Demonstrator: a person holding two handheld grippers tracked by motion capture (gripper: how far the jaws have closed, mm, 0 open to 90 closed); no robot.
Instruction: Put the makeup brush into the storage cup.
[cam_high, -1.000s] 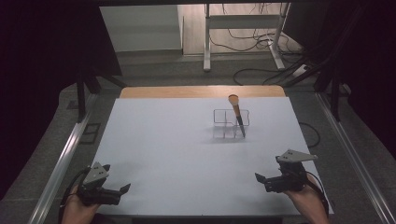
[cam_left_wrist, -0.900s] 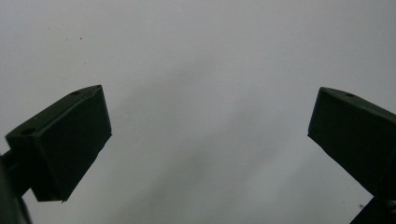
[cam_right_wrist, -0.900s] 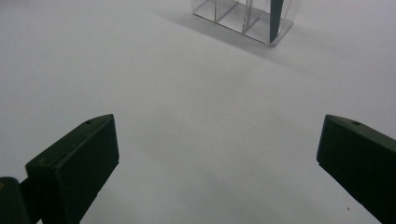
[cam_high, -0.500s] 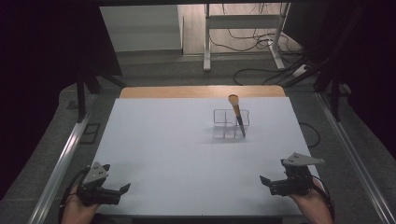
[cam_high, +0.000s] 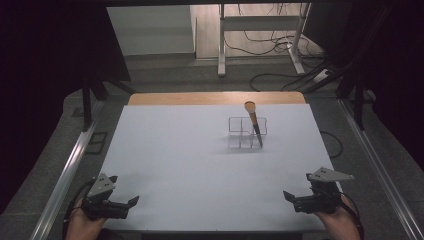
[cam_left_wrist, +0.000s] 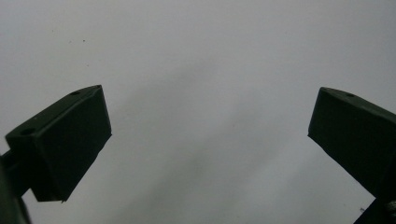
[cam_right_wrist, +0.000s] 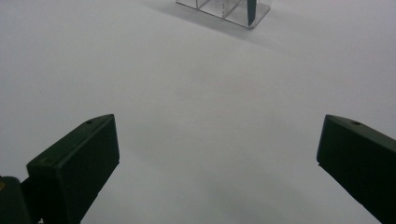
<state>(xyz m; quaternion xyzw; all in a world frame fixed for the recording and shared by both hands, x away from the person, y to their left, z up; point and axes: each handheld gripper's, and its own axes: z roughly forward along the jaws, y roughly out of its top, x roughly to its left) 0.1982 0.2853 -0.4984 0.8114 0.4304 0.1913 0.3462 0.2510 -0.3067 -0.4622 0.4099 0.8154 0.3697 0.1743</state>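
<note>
High view: wooden spoon (cam_high: 253, 121) stands in clear rack (cam_high: 247, 133), toward the worktop's (cam_high: 190, 165) far-right part, handle down, bowl up, long axis tilted toward the far edge. Left tongs (cam_high: 134, 201) and right tongs (cam_high: 288, 196) at near corners, both released. Risk: nudging the light rack tips the spoon.

Left gripper view: bare worktop between the jaws.

Right gripper view: rack base well ahead.
</note>
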